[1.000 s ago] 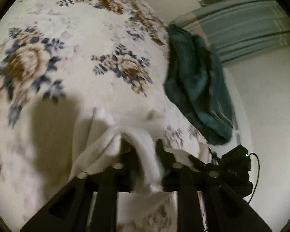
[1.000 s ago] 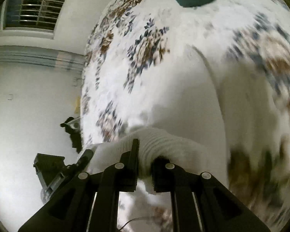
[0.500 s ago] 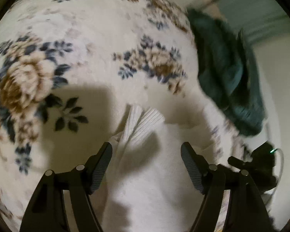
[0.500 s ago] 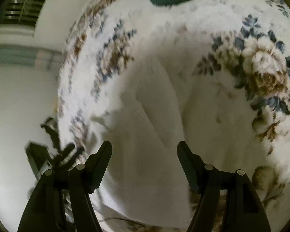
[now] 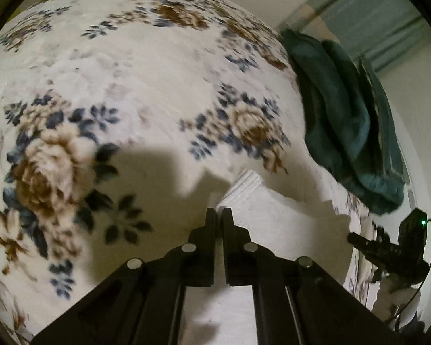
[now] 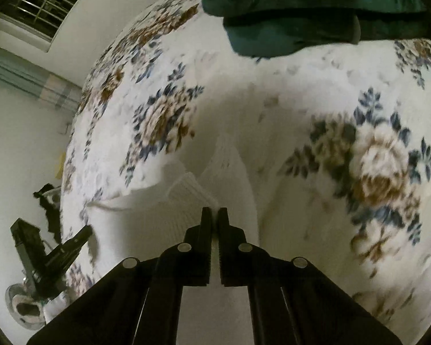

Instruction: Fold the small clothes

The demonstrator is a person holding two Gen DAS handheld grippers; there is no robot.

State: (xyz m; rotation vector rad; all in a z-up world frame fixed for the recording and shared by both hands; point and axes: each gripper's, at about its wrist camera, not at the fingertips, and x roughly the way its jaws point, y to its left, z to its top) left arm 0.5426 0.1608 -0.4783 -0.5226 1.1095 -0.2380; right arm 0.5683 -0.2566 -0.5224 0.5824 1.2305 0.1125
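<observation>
Two grippers, both pinched onto one white ribbed garment (image 5: 273, 210) on your bed.
Your left gripper (image 5: 219, 215) and right gripper (image 6: 214, 215) have just closed from wide apart, each nipping a ribbed cuff edge of the soft knit. It lies rumpled near the bed's edge on the plush floral blanket (image 5: 115, 92); a fuzzy teal cloth (image 5: 339, 120) sits heaped at the far corner.
</observation>
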